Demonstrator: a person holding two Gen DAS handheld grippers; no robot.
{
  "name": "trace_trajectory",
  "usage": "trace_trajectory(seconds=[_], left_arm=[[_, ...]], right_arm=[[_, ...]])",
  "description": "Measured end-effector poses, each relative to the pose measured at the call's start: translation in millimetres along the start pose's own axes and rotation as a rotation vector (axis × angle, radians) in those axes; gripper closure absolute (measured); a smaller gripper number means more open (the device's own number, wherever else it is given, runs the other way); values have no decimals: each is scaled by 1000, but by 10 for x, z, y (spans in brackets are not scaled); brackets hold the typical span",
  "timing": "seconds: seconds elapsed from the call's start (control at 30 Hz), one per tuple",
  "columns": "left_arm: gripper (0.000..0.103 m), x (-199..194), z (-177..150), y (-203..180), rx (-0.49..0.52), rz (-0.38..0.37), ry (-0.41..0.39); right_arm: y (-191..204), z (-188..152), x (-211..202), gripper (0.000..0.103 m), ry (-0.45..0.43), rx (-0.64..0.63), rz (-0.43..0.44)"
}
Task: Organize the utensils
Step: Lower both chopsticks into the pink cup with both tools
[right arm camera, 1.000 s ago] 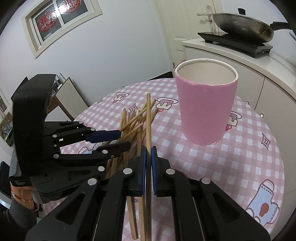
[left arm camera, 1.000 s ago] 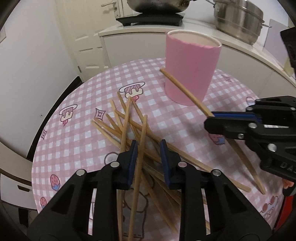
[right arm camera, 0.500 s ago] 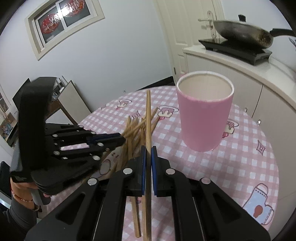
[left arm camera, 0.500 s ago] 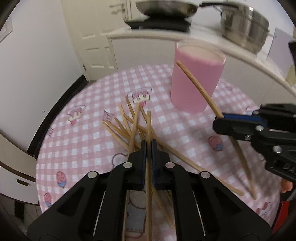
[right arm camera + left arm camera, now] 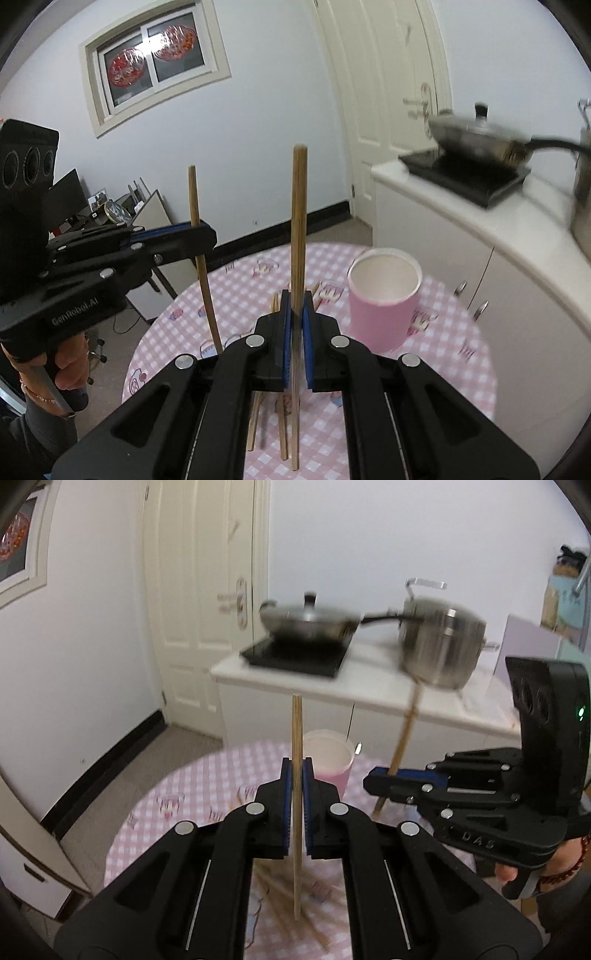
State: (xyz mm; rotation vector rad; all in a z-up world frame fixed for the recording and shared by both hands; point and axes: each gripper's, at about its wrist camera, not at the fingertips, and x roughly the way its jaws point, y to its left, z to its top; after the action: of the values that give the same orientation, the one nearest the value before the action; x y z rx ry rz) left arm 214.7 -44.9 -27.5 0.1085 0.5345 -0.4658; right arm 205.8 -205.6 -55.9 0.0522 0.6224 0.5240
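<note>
Both claws, left claw [image 5: 297, 775] and right claw [image 5: 295, 306], rose, each clamping one chopstick [image 5: 296, 731]; background blurred.

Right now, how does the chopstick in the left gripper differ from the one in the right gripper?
In the left wrist view, the left gripper holds its chopstick straight up, while the chopstick in the right gripper leans. The left one looks sharp there; the right one is blurred. Both are plain wooden sticks, each clamped between shut blue pads and lifted clear of the loose chopsticks on the checked table near the pink cup.
</note>
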Motion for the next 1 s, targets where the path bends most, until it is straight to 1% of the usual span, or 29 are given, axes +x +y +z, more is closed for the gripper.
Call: trace_trajectory(seconds=[0.13,0.2,0.37,0.4,0.53,0.77,0.83,1.0], left_arm=[[98,-21,174,-89,-6,-14,-56],[98,11,258,-105,-19,-6,-82],[98,120,514,-82,-99,13,-184],[98,156,558,-74,-113,18,-208],[98,320,687,-57,-167,18,-263],[97,469,832,-55,-222,13,-354],[97,516,827,-69,-217,27,-360],[97,784,658,-87,-207,35,-299]], right_arm=[[1,157,-178,99,-51,-32,-37],[-37,240,-213,99,-68,-38,-55],[-132,465,-298,99,-119,-53,-107],[-166,512,-304,99,-128,-51,-114],[-296,677,-266,99,-168,-45,-162],[-440,815,-174,99,-213,-35,-191],[-480,809,-100,99,-210,-35,-199],[-573,682,118,99,-170,-28,-215]])
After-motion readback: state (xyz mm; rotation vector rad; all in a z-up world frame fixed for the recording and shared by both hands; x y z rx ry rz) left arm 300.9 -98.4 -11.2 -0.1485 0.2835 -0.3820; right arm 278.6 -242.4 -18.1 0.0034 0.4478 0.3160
